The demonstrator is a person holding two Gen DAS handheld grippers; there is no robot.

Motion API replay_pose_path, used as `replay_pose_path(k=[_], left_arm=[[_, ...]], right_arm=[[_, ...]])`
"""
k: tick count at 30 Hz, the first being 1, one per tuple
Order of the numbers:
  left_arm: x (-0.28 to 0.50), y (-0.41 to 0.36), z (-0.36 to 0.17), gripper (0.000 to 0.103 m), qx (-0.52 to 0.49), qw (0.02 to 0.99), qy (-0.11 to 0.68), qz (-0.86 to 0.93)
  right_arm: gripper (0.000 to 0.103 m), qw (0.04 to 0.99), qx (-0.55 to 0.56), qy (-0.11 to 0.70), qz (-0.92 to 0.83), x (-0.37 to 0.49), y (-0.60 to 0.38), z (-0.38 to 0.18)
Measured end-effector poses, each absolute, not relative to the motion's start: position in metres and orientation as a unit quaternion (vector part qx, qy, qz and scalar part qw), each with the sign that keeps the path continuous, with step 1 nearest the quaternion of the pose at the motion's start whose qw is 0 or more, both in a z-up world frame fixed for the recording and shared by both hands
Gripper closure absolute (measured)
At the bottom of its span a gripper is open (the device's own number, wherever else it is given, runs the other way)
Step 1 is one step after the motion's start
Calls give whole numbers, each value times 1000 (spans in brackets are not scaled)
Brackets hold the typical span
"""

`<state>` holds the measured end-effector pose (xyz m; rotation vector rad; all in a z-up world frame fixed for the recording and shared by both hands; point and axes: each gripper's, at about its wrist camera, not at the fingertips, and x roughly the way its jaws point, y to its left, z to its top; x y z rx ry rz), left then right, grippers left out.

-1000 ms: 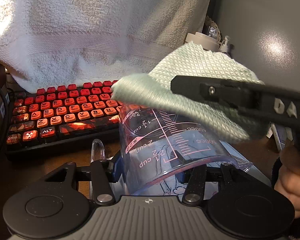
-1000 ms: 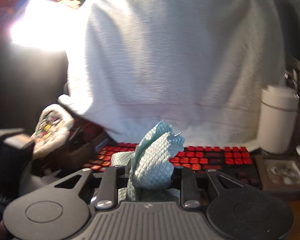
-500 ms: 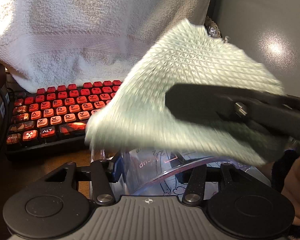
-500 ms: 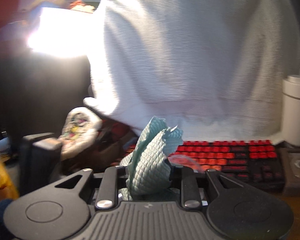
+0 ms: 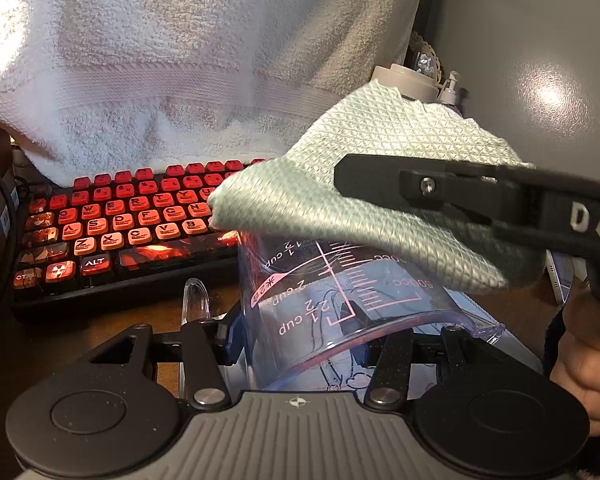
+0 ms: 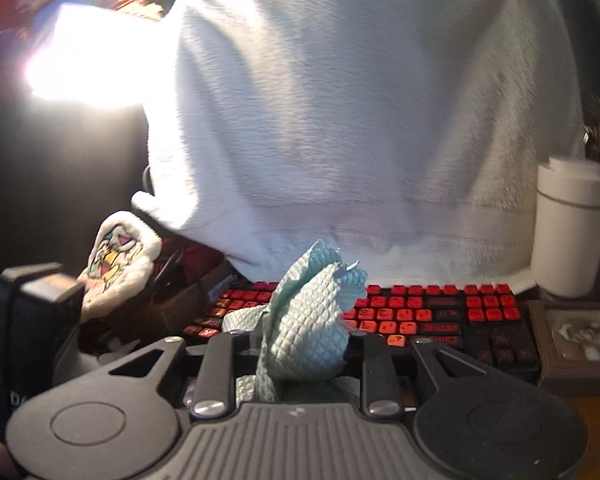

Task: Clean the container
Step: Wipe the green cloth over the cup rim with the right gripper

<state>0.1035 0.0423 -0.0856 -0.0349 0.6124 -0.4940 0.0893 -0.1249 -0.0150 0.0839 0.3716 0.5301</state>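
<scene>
A: Cup (image 5: 340,312) sits pinched in your left gripper (image 5: 296,340), lying on its side, base pointing away.

B: And my right gripper (image 6: 300,356)?

A: Pressed tight on the cloth (image 6: 312,320), which drapes over the cup's far end. You look mid-wipe on the outside; next, push the cloth along the wall, then into the mouth.

B: Anything in the cup?

A: Looks empty. Beyond it, the keyboard (image 5: 116,228) and the towel (image 5: 180,60)

In my left gripper (image 5: 300,328) I hold a clear measuring cup (image 5: 340,304) on its side at lower centre. The right gripper (image 5: 380,184) reaches in from the right, pinching a pale green cloth (image 5: 340,200) draped over the cup. A red keyboard (image 5: 120,232) sits at left.
</scene>
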Motion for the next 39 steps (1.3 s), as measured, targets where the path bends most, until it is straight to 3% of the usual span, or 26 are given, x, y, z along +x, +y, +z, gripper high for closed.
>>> replay_pose_path(k=[22, 29, 39], left_arm=[[105, 43, -86, 55, -17, 923, 298, -241], [105, 43, -86, 55, -17, 924, 298, -240], [105, 43, -87, 55, -18, 924, 298, -241]], right_arm=[[80, 908, 34, 178, 378, 74, -119, -12], [81, 943, 14, 169, 288, 77, -116, -14], [81, 947, 66, 194, 246, 96, -132, -16]])
